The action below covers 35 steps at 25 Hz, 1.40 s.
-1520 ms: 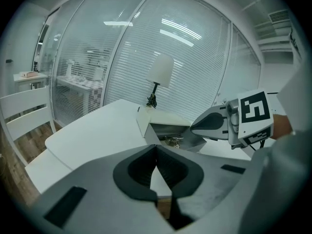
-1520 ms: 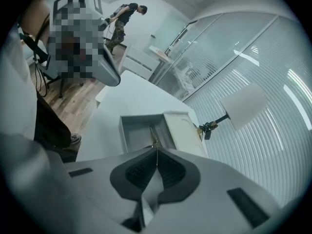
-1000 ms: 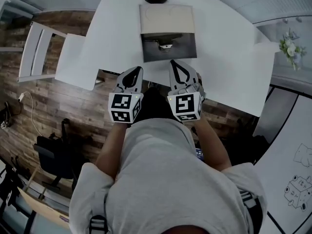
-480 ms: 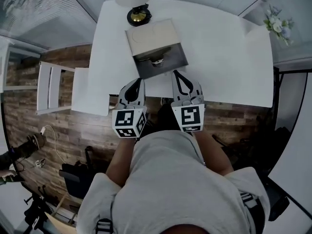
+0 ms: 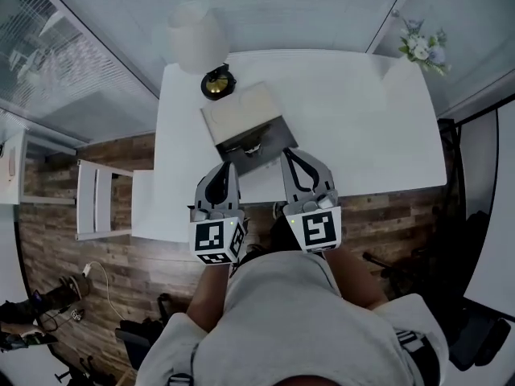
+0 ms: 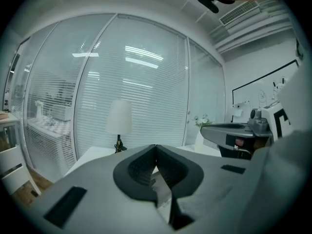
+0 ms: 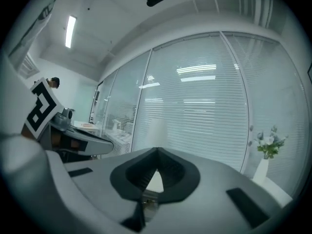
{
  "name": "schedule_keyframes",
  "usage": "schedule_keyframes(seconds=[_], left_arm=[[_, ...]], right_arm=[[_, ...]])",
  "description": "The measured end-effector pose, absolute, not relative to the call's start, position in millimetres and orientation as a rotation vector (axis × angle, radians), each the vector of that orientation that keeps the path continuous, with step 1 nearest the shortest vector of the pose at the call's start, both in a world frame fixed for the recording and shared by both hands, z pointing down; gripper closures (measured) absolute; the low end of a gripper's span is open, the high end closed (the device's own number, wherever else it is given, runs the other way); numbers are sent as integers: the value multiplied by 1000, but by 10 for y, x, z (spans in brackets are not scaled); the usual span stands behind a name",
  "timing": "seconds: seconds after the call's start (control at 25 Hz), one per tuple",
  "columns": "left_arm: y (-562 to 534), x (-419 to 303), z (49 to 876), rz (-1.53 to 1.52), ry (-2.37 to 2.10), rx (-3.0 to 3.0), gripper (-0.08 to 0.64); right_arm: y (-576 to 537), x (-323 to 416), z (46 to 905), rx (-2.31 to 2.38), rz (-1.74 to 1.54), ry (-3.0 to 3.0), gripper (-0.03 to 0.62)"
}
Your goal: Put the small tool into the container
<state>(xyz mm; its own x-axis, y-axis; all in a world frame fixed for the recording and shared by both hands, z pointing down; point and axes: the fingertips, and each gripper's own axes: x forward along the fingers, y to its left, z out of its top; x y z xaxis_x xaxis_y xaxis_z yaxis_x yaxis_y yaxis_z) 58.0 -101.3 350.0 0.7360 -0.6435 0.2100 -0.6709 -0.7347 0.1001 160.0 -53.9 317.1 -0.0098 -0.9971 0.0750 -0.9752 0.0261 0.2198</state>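
Office meeting room, this one. Glass partition walls (image 6: 136,96) run all along the far side, with slatted blinds across them. There's a long white table (image 5: 362,119) on a wood-plank floor (image 5: 105,264), and a white chair (image 5: 145,207) just off its end. A table lamp (image 5: 197,40) stands at the far edge and a vase of flowers (image 5: 422,48) at the corner. A whiteboard (image 6: 265,89) with sketches hangs on the side wall. Overhead are an air vent (image 6: 239,12) and a strip light (image 7: 71,30).

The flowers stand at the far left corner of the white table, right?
Not quite. The flowers stand at the far right corner of the white table, as the head view shows. It is the lamp that stands at the far left corner.
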Motion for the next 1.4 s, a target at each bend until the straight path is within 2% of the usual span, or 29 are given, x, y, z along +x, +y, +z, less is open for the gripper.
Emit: schedule_keyframes(seconds=[0.56, 0.84, 1.4], left_arm=[[-1025, 572, 2817, 94, -1112, 2851, 537], [-1074, 410, 2690, 97, -1149, 2857, 537], [-1116, 283, 2581, 60, -1154, 2867, 537]], right_arm=[[-451, 1600, 2600, 2128, -243, -2094, 568], [-449, 1533, 2538, 2158, -136, -2141, 568], [-541, 1440, 2472, 2133, -176, -2126, 568]])
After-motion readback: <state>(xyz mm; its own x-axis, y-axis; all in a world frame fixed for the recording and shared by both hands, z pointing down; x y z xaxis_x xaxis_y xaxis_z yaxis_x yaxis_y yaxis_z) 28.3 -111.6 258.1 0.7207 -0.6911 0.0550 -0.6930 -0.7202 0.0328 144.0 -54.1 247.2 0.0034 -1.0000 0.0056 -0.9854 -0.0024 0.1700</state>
